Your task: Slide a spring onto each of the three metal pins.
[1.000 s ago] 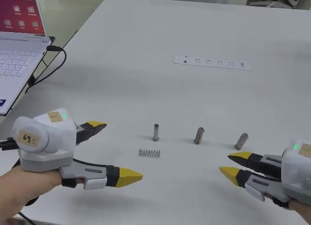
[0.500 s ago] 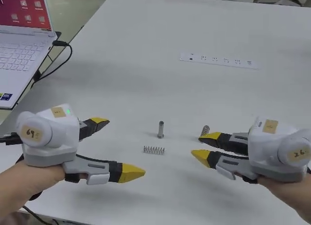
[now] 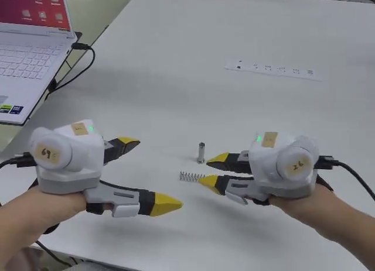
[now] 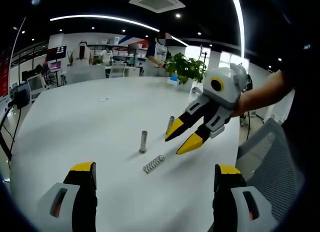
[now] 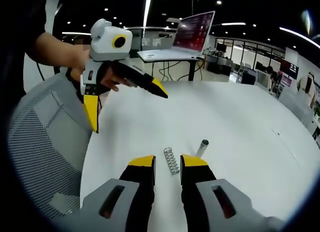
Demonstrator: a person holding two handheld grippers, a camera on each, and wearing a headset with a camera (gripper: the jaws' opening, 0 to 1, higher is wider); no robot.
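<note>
Right gripper (image 3: pixel 205 170) has slid up to the coiled wire spring (image 3: pixel 188 177).

Left tool (image 3: pixel 158 174): "69" sticker (image 3: pixel 45 154). Right tool (image 3: pixel 205 170): "26" sticker (image 3: pixel 297 165).

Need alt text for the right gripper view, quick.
The right gripper, its yellow-tipped jaws slightly apart, aims at a loose spring lying on the white table just ahead. A bare metal pin stands upright just beyond to the right; the left gripper hovers wide open at upper left.
</note>
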